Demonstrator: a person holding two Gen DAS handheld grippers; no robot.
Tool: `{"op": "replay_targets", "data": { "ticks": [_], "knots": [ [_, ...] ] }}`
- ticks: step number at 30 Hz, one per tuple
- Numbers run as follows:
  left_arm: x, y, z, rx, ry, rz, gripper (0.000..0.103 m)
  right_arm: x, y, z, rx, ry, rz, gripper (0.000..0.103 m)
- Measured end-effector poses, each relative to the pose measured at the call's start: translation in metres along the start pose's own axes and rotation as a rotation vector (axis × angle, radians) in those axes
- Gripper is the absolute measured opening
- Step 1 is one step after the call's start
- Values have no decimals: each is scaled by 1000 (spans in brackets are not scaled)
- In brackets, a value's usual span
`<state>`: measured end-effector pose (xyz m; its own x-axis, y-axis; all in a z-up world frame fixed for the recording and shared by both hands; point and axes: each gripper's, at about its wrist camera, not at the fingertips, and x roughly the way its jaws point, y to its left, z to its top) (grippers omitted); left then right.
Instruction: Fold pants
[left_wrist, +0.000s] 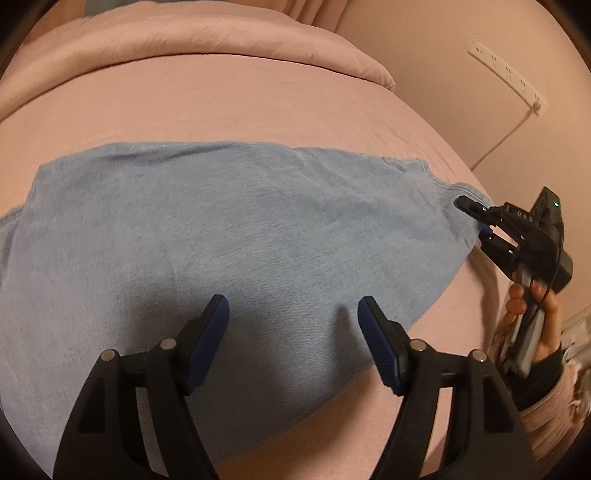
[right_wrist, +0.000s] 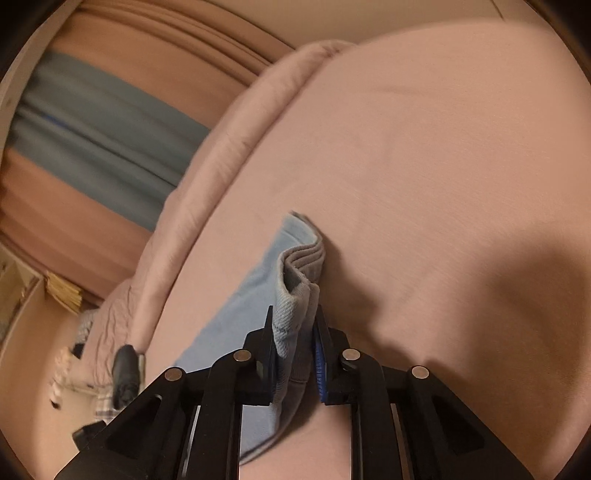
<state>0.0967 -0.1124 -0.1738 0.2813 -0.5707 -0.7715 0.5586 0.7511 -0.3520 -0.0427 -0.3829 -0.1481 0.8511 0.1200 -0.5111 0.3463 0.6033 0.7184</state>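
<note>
While the light-blue pants (left_wrist: 221, 229) lay spread across the pink bedsheet (left_wrist: 258, 107), both grippers were at the garment.

Pants: a broad, mostly flat panel of soft blue fabric, running across the left wrist view from the left edge to a hemmed end at the right; in the right wrist view (right_wrist: 291, 295) that end stood up as a bunched, layered fold.

Left gripper (left_wrist: 293, 314): jaws stood well apart, hovering over the near middle of the fabric with nothing between its blue pads (left_wrist: 380, 350); whether the tips touched the cloth could not be told.

Right gripper (right_wrist: 295, 332): jaws nearly together, pinching the layered hem of the pants; seen from the left wrist camera (left_wrist: 476, 221), it gripped the garment's right end near the edge of the bed.

Person's hand (left_wrist: 532, 314): wrapped around the right gripper's handle, a dark cuff at the wrist.

Bedsheet: pink, smooth, bare beyond the pants.

Duvet (left_wrist: 221, 40): pink, rolled in a thick ridge along the far side of the bed.

Power strip (left_wrist: 506, 74): white, on the wall at upper right, well apart from the bed.
</note>
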Motion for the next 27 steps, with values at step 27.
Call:
{"op": "replay_targets", "data": {
  "ticks": [27],
  "knots": [
    [1, 38, 35, -496, -59, -545, 72, 21, 181, -163, -992, 50, -92, 17]
  ]
}}
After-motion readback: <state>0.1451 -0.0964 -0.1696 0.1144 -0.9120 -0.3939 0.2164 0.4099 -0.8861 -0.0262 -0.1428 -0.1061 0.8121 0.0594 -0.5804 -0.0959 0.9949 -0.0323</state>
